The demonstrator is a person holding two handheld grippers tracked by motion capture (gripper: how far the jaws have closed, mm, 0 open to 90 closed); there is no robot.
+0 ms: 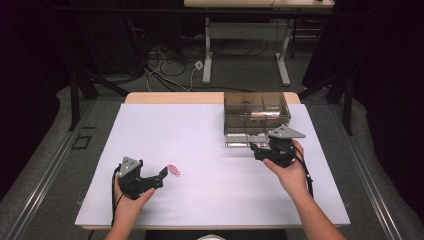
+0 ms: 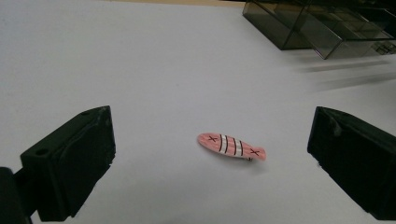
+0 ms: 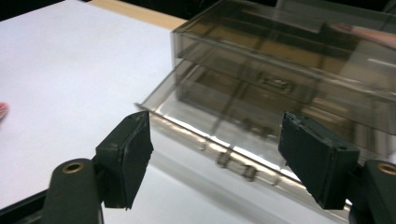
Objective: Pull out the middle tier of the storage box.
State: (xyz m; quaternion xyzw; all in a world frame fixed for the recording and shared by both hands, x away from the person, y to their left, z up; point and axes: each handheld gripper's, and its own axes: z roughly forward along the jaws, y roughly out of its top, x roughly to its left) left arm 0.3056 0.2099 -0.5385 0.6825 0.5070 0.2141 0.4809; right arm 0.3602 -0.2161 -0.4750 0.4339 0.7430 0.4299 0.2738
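A small pink fish-shaped clip [image 2: 231, 145] with black and white stripes lies flat on the white table; in the high view the clip [image 1: 173, 169] sits just right of my left gripper [image 1: 162, 172]. In its own view the left gripper [image 2: 210, 154] is open, jaws wide on either side of the clip without touching it. My right gripper [image 1: 256, 148] is at the front of a smoky transparent drawer box [image 1: 256, 111] at the back right. Its own view shows the right gripper [image 3: 217, 158] open, facing the pulled-out lower drawer [image 3: 224, 140] with nothing between the jaws.
The white mat [image 1: 210, 150] covers a wooden table [image 1: 170, 97]. Beyond the table stand a desk frame [image 1: 245, 45] and floor cables [image 1: 165, 65]. Dark curtains hang on both sides.
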